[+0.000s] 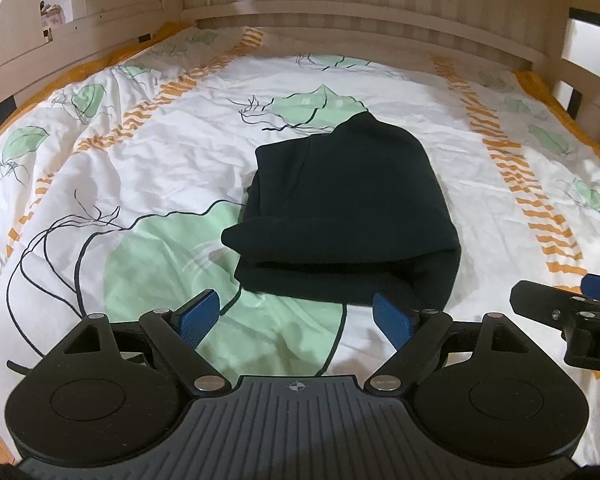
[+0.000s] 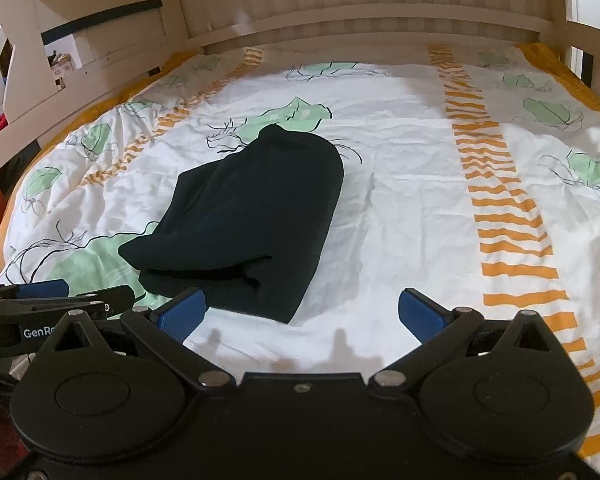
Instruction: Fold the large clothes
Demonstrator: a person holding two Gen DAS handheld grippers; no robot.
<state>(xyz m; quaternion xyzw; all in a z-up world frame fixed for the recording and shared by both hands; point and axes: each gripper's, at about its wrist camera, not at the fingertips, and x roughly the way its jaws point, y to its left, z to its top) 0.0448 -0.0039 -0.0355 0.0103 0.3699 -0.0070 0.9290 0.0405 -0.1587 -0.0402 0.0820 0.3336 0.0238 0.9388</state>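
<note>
Covering the bed, a leaf-printed duvet [image 1: 160, 168] meets pale wooden rails [image 1: 340, 16].

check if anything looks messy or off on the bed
Nothing is spilled or damaged. The folded black garment lies skewed to the duvet cover's orange stripes, its near layers uneven, and the cover is wrinkled.

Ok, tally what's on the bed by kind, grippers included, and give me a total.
Folded dark garment: 1
Patterned bedspread: 1
Two-finger grippers, both open and empty: 2, the left gripper and the right gripper
Total: 4
</note>
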